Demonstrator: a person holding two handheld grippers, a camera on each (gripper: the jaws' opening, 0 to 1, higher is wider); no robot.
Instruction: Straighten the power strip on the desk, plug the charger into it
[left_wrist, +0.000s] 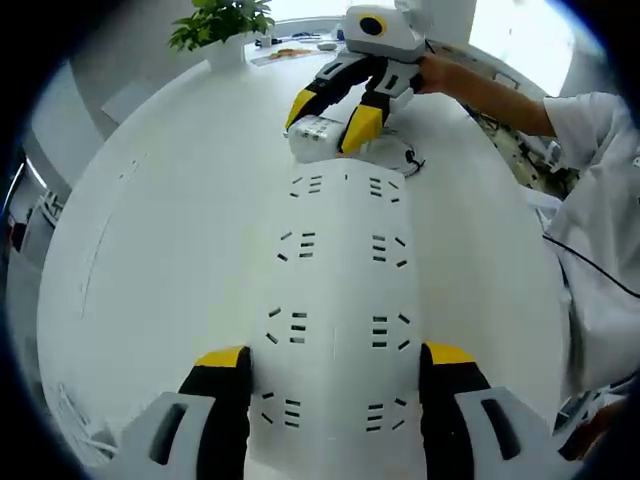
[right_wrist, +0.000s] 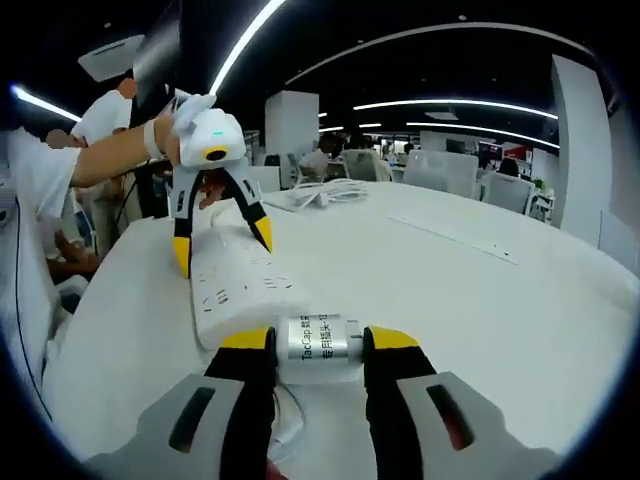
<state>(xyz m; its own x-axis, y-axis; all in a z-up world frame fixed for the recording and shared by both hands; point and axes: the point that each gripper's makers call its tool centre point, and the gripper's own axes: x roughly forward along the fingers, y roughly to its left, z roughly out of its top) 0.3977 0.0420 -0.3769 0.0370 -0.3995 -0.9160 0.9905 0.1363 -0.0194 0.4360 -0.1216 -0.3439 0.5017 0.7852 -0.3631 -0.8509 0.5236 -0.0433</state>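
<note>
Lighting in the left gripper view is running bright and even; the white desk (left_wrist: 150, 260) is reading near overexposed, and the power strip (left_wrist: 340, 330) is barely separating from it. Shadows are staying faint and soft. The window area at the top is blowing out to pure white.

The right gripper view is showing higher contrast: the ceiling is falling dark, while curved ceiling light strips (right_wrist: 440, 103) are supplying overhead light and flaring slightly. Fisheye distortion is bending straight lines toward the edges in both views. The background is softening; near objects are remaining sharp.
</note>
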